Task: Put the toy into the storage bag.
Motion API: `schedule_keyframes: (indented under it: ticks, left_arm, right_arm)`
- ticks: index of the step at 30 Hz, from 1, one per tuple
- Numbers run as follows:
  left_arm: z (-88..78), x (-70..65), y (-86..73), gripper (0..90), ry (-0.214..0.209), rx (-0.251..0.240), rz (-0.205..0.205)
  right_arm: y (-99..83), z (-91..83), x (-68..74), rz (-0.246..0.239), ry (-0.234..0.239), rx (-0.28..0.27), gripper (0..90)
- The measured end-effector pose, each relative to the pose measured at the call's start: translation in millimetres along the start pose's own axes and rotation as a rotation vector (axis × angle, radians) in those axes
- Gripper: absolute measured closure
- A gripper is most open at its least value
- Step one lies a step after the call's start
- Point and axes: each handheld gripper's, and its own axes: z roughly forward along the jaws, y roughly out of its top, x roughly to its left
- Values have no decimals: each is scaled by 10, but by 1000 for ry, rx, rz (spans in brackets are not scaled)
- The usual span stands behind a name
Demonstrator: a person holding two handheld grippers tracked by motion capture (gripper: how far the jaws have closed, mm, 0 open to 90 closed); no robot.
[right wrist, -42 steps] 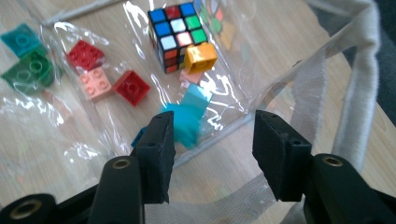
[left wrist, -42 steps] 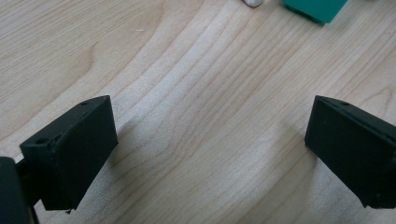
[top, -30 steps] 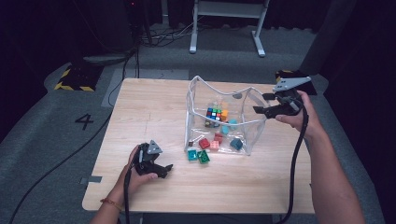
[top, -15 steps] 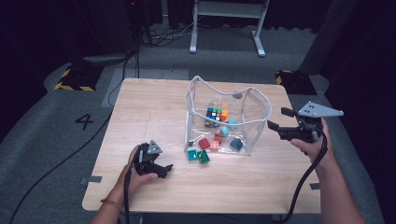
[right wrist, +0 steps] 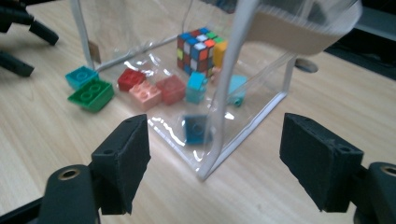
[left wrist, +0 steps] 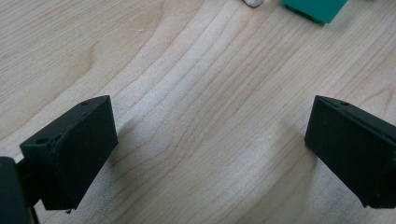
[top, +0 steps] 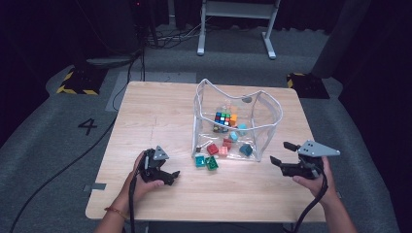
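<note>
The right gripper (top: pixel 283 161) has come down off the clear bag's (top: pixel 272 109) rim to the bench (top: pixel 160 111) beside it — jaws just widened, empty. Left gripper (top: pixel 171 175) rests near the green bricks (top: pixel 206 161), jaws wide.

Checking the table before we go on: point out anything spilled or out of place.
Two bricks lie outside the clear plastic pouch, on the wooden table by its open front: a teal toy brick and a green toy brick. The other bricks and the multicoloured puzzle cube sit inside. Nothing looks damaged.
</note>
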Motion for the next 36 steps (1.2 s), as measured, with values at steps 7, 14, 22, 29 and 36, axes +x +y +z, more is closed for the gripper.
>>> schedule_keyframes:
  ticks: [7, 14, 22, 29, 36]
  left_arm:
    - [-2, 1, 1, 24, 3, 1, 3]
    - [-1, 0, -1, 23, 1, 1, 5]
    - [-1, -1, -1, 23, 1, 1, 3]
    - [1, -1, 0, 22, -1, 1, 2]
    - [1, -2, 0, 22, 0, 1, 2]
  right_arm:
    - [-210, 122, 232, -26, 50, 44, 249]
    - [-302, 362, 464, -70, 129, 69, 249]
    - [-361, 681, 700, -75, 212, 121, 266]
    - [-315, 991, 989, -115, 260, 177, 281]
    - [-254, 1273, 1161, -134, 257, 183, 302]
